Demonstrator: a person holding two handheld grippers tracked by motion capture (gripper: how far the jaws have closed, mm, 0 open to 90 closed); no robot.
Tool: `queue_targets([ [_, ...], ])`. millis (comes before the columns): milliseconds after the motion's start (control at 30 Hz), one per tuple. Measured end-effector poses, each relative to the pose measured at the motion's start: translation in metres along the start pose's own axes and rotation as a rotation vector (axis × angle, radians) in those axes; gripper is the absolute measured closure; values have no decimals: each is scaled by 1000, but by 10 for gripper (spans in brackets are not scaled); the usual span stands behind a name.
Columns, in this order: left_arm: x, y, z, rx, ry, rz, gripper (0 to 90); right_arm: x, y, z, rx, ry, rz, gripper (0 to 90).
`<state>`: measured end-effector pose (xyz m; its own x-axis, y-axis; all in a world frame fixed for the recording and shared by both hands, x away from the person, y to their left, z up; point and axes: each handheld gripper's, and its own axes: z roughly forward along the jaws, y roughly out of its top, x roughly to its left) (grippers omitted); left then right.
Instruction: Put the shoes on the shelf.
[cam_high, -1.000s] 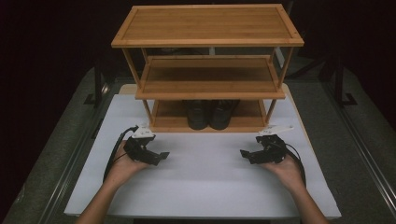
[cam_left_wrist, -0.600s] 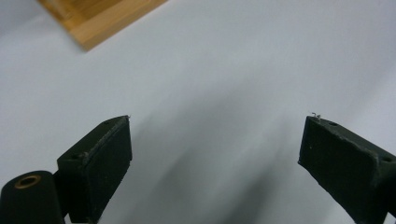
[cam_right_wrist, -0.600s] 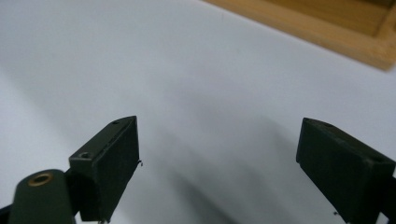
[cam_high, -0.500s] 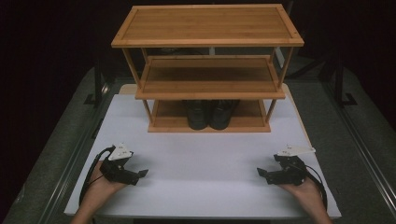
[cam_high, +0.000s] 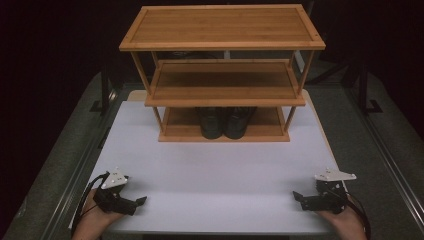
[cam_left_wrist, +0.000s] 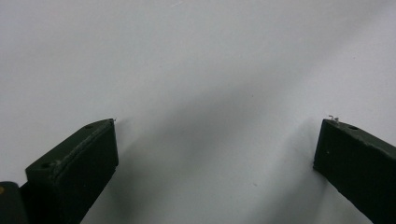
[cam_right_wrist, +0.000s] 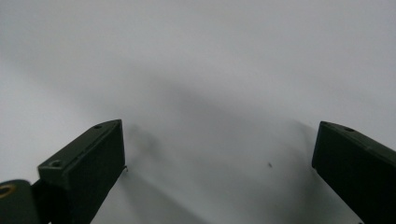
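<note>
1. Resting low at the near corners of the white counter (cam_high: 215, 170), the left hand-held gripper (cam_high: 141, 201) and the right hand-held gripper (cam_high: 296, 195) are standing wide open and holding nothing; both have just been opening.
2. Sitting well away, straight ahead at the far side, is the pair of black shoes (cam_high: 225, 121), centred on the bottom tier of the wooden rack (cam_high: 222, 27), toes facing the person.
3. Lying midway, the shoes are about equally far from either hand.
4. Counting: two grippers, two shoes, one rack with three tiers.
</note>
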<state>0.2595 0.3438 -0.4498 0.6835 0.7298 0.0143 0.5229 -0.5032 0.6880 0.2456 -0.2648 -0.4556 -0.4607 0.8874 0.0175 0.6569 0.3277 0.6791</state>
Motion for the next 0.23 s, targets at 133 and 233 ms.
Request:
queue_targets([
  [133, -1, -1, 0, -3, 3, 1, 0, -1, -2, 1, -12, 2, -1, 10],
  [233, -1, -1, 0, -3, 3, 1, 0, -1, -3, 1, -15, 2, 0, 10],
])
